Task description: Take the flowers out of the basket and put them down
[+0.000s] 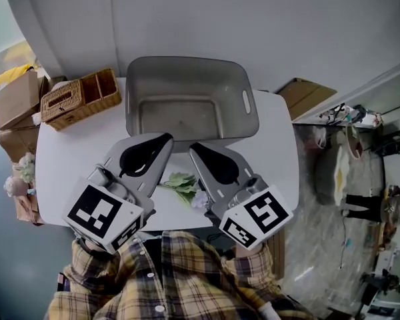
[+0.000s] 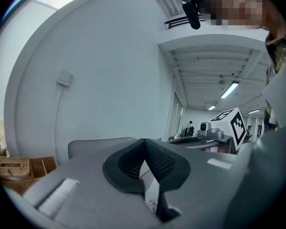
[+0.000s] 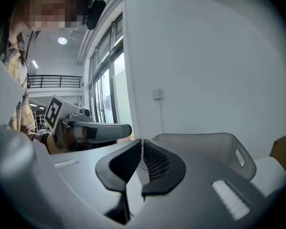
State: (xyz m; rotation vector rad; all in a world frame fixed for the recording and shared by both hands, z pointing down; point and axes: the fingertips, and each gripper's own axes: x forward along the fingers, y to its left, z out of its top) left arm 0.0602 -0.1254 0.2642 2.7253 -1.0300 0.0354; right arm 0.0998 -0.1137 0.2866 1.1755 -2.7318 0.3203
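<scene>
- Flowers (image 1: 181, 184) lie on the desk (image 1: 67, 159) near its front edge, out of the basket (image 1: 187, 64), which stands empty at the back edge;
- their long axis runs roughly along that front edge, blossoms toward the right;
- they sit below and between both grippers, on the person's side of the tips;
- left gripper (image 1: 167, 139): tips together, nothing held;
- right gripper (image 1: 193, 145): likewise closed and empty, nearer the blossoms;
- the task looks done.
</scene>
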